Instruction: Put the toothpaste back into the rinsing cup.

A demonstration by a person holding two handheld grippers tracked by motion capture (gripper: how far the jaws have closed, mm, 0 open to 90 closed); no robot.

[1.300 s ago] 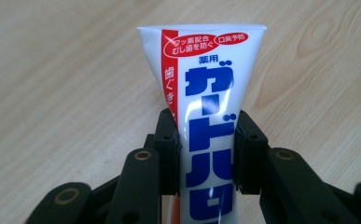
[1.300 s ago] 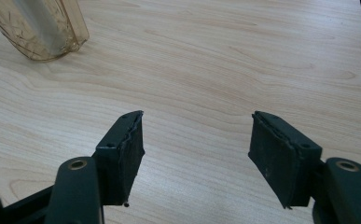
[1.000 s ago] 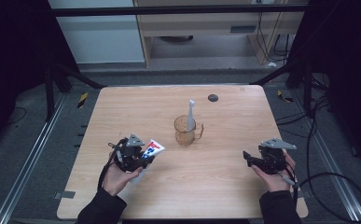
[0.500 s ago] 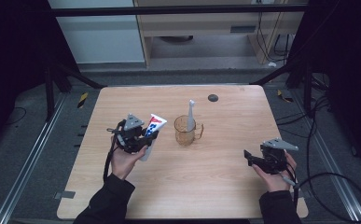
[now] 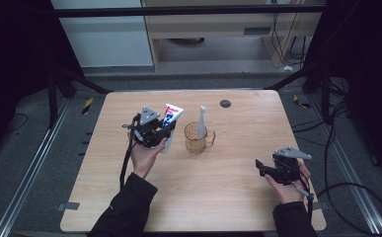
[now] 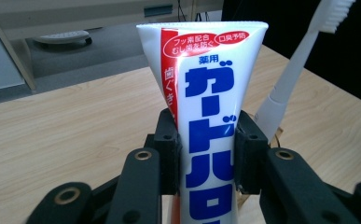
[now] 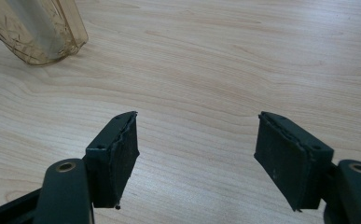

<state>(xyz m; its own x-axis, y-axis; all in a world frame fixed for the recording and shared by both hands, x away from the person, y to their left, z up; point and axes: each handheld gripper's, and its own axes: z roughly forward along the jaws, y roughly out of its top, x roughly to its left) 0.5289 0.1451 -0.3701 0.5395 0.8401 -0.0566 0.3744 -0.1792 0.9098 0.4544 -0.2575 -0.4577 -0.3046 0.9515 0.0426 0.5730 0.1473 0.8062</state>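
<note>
Your left tool [image 5: 155, 129] is clamped on the toothpaste tube [image 6: 211, 116], held upright off the bench [image 5: 238, 192], just left of the amber mug [image 5: 198, 139] w/ the toothbrush [image 5: 202, 121]. Step: carrying the tube to the mug. Next, prob. lift over the rim, lower in, release. Right tool [image 7: 197, 154] sits wide, empty, over the bench.

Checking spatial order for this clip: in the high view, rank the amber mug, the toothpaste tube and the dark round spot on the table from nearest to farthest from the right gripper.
From the right gripper:
1. Amber mug, mid-table, up and to its left.
2. Dark round spot, near the table's far edge.
3. Toothpaste tube, clamped in the left gripper, left of the mug.
</note>
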